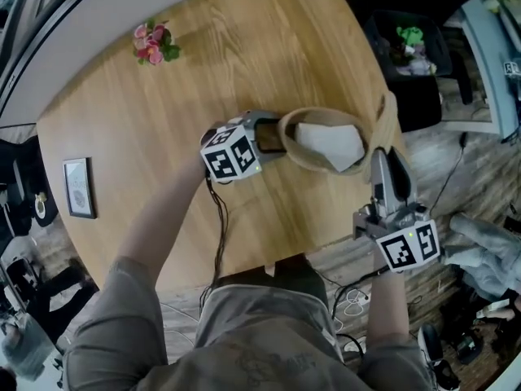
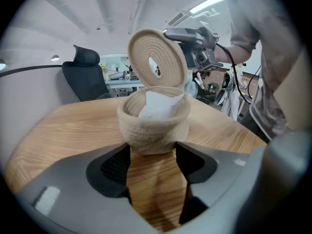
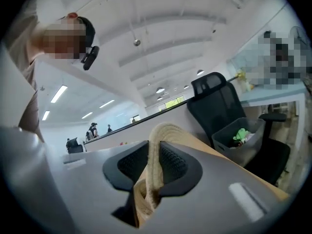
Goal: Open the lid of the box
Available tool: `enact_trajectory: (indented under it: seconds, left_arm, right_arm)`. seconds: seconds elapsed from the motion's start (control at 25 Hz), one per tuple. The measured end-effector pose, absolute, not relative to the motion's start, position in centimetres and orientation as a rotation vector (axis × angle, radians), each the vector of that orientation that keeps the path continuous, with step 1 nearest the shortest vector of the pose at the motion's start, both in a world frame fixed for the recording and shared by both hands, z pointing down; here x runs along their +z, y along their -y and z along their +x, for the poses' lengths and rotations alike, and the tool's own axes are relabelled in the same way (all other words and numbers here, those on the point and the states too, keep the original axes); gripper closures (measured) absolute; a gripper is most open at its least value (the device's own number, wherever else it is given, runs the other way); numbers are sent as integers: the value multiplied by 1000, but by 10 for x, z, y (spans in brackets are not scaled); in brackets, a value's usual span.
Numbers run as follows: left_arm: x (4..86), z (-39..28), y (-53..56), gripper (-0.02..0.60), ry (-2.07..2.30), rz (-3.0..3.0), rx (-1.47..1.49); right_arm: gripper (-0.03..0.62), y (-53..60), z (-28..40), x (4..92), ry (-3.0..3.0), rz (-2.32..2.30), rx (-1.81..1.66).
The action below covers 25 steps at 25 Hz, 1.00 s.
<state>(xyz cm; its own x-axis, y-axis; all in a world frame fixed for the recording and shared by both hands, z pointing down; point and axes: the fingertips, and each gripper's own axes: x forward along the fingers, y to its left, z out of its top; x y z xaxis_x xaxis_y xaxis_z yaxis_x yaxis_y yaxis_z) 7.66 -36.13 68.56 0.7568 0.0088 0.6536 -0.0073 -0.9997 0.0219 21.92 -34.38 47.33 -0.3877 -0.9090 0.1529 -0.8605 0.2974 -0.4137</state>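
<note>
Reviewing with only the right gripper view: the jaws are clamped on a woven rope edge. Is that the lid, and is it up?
Observer: Yes. The left gripper view shows the right gripper holding the round lid on edge above the open box.
Operator: Anything steadying the box?
Observer: The left gripper has its jaws against both sides of the box's base.
Operator: Anything inside?
Observer: Something white, crumpled; I cannot tell what.
</note>
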Motion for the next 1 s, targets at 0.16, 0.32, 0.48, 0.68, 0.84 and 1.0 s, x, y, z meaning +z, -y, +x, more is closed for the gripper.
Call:
enact_trajectory:
  seconds: [0.16, 0.32, 0.48, 0.68, 0.84, 1.0]
  left_arm:
    - [686, 74, 362, 293, 69, 2893, 1093]
    - [681, 69, 364, 310, 162, 2898, 1117]
    - [652, 54, 374, 301, 357, 2899, 1153]
    - [579, 38, 371, 342, 579, 2905, 980]
    - [512, 32, 365, 350, 691, 2901, 754]
    - [453, 25, 354, 377, 800, 2939, 610]
  right_arm:
    - [519, 335, 251, 477, -2253, -1694, -759]
    - [519, 324, 269, 486, -2155, -1726, -820]
    - [519, 323, 267, 466, -2236, -1749, -753]
    - [519, 315, 257, 409, -2301, -1699, -602]
    - [519, 302, 242, 356, -2358, -1634, -478]
    - [519, 280, 225, 300, -2400, -1555, -307]
